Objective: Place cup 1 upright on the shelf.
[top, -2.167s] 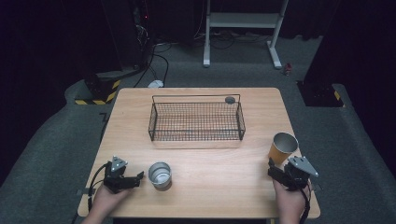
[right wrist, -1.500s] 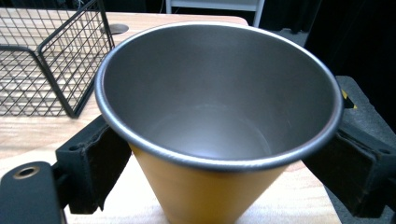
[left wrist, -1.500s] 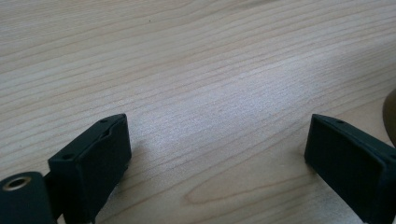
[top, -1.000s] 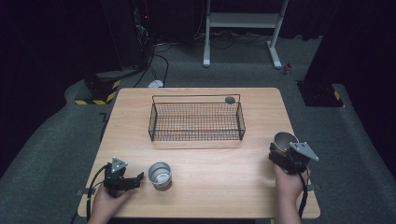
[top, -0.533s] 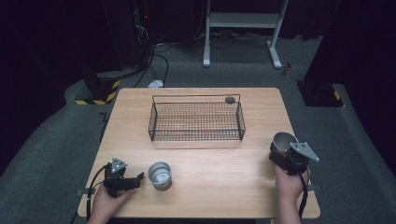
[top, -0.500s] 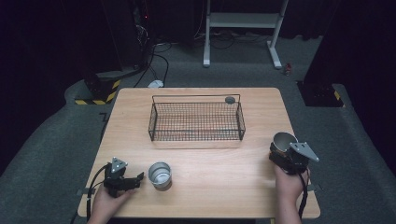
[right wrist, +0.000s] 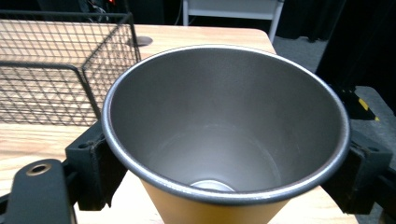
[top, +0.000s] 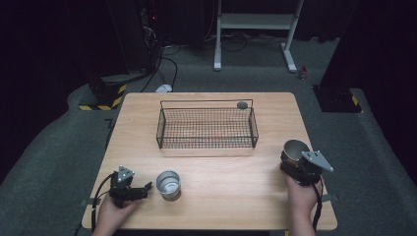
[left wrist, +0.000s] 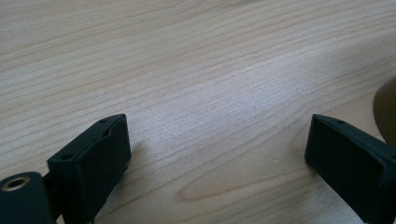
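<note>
Here my right gripper (top: 294, 161) clamps its 2 jaws on the upright orange steel-lined cup (right wrist: 224, 140); my left gripper (top: 141, 190) gapes empty beside the short silver tin (top: 168, 184).

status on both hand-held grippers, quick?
Left hand-held gripper: open, nothing between its jaws, bare wooden table under it.
Right hand-held gripper: shut on the orange cup with grey metal inside.

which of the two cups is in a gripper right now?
The orange-sided cup at the table's right edge, between the right gripper fingers. The silver cup stands free.
</note>
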The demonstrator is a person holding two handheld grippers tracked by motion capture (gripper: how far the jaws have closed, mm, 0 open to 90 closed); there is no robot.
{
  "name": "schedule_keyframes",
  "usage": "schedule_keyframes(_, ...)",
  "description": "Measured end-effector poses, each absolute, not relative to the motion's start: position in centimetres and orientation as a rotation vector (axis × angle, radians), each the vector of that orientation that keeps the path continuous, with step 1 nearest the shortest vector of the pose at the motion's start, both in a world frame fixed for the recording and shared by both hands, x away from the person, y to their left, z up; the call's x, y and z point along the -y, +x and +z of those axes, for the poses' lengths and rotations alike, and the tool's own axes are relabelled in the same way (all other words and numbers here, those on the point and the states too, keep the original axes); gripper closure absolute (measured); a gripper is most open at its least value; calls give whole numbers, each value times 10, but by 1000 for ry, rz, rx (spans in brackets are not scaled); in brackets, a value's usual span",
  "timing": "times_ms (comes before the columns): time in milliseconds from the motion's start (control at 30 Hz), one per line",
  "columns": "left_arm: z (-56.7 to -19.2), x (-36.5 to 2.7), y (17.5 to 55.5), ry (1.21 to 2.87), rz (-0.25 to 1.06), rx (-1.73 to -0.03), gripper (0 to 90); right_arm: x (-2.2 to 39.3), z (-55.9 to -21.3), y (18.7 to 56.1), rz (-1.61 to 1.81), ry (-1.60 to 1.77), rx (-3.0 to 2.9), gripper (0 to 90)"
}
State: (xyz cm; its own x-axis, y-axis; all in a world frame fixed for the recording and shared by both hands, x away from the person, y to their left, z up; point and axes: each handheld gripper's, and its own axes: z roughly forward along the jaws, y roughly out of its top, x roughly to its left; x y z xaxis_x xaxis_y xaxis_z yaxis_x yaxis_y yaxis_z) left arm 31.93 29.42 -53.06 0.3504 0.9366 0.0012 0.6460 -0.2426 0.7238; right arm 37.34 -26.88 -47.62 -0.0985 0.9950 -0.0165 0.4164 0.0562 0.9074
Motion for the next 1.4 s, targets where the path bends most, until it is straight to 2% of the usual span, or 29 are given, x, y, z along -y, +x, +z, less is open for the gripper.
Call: schedule_keyframes(1400, -531, -294, 320, 1985, 584, -1373, 64, 172, -462, 365, 1131, 1318, -1790, 136)
